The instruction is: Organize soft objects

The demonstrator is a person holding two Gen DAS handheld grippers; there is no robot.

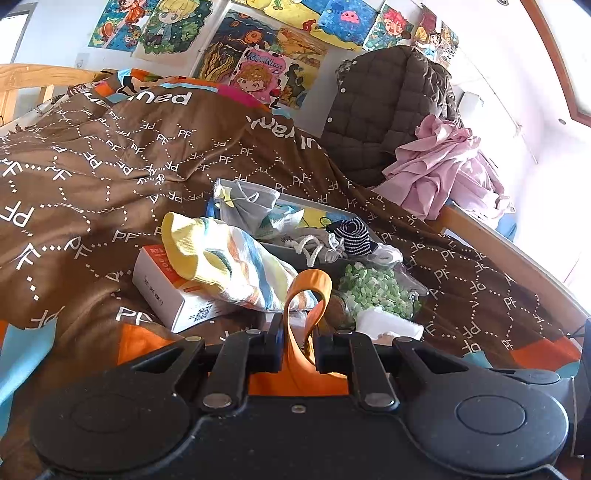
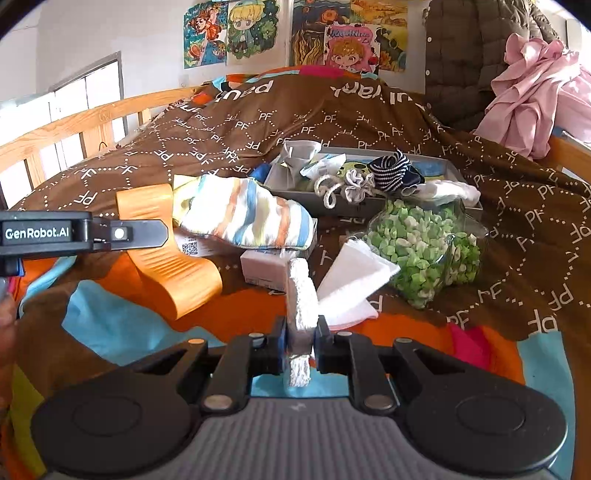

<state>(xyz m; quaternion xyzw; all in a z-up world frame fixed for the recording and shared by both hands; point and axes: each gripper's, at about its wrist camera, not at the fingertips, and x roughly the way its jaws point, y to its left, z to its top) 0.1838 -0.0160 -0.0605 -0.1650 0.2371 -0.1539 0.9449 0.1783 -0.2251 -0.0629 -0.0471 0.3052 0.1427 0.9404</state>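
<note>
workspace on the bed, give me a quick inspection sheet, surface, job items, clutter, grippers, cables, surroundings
surface: brown PF-print duvet over a bed, rumpled, with orange and blue patches near the cameras
job's things: orange band held by the left gripper; white cloth held by the right; striped sock lying on a white box; grey tray holding a navy striped sock, cords and small fabrics
clutter: clear bag of green pieces beside the tray; small white carton
grippers: left gripper shut on the band; right gripper shut on the cloth
cables: nothing seen
surroundings: wooden bed rail, cartoon posters, quilted jacket, pink garment
</note>
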